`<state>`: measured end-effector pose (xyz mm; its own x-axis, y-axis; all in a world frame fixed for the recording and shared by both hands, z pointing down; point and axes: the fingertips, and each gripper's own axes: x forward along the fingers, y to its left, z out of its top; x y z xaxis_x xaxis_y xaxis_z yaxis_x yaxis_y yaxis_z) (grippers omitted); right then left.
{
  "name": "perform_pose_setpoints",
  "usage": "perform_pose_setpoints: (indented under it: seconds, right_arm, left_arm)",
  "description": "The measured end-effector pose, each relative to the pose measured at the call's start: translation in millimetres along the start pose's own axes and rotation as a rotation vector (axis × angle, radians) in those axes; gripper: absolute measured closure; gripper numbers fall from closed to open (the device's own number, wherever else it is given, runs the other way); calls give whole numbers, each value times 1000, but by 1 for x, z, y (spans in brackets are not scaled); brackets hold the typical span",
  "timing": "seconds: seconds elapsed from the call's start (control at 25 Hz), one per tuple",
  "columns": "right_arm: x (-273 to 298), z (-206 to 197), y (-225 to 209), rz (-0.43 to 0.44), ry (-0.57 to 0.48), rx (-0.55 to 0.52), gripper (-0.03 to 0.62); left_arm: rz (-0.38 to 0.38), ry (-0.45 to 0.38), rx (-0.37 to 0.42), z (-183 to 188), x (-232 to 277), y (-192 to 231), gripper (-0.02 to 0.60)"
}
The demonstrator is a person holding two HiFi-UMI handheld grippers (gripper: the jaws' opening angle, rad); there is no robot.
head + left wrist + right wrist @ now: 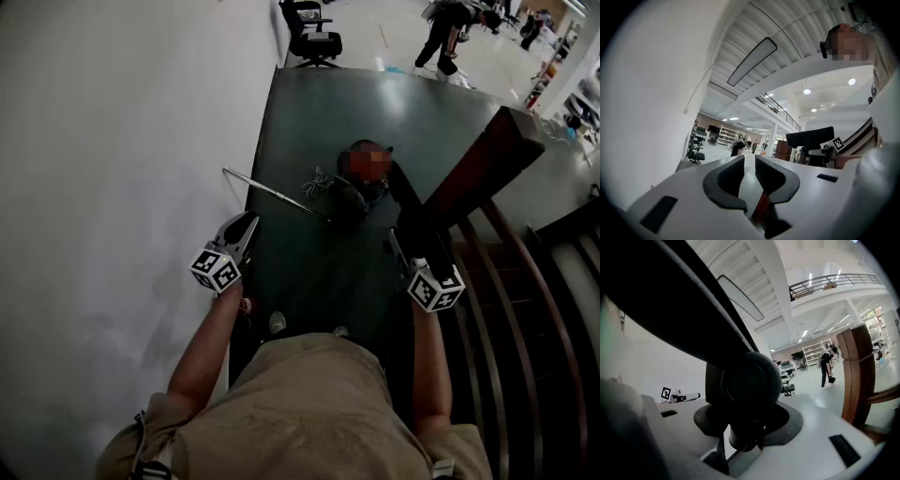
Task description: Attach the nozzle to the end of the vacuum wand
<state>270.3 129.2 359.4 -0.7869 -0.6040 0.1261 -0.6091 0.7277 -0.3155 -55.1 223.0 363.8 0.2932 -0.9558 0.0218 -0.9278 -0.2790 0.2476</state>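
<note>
In the head view, the vacuum cleaner sat on the dark floor. The vacuum wand lay flat on the floor, left of the vacuum cleaner. One end was close beside it. The other end pointed off toward the white wall. The left gripper was in the air, left of the vacuum cleaner and nearer the person. The right gripper was on the vacuum cleaner's right side. It held a long black nozzle. The nozzle was up off the floor and well apart from the wand.

In the left gripper view, the left gripper had its jaws pulled together. Nothing was between them.

In the right gripper view, the right gripper had its jaws squeezed on the round black nozzle. The nozzle reached up and away past the jaws.

So the picking-up part looked done, because the nozzle was in hand. The joining part was not done. The nozzle had yet to be brought to the wand's end and pushed on. The empty left gripper would likely be needed to lift or steady the wand.
</note>
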Motion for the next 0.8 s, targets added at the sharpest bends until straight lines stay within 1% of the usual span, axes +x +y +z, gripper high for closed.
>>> perform_pose_setpoints:
  seconds: [0.28, 0.4, 0.6, 0.8]
  right_arm:
    - [-38, -5, -31, 23, 7, 23, 418]
    - [-46, -11, -40, 31, 12, 31, 418]
    - [-48, -15, -43, 60, 16, 33, 418]
    - [-38, -10, -33, 81, 6, 28, 418]
  left_arm:
    - [4, 1, 5, -14, 12, -51, 515]
    - [14, 8, 9, -19, 11, -64, 515]
    - [33, 26, 8, -25, 9, -70, 515]
    - [71, 48, -14, -30, 1, -54, 515]
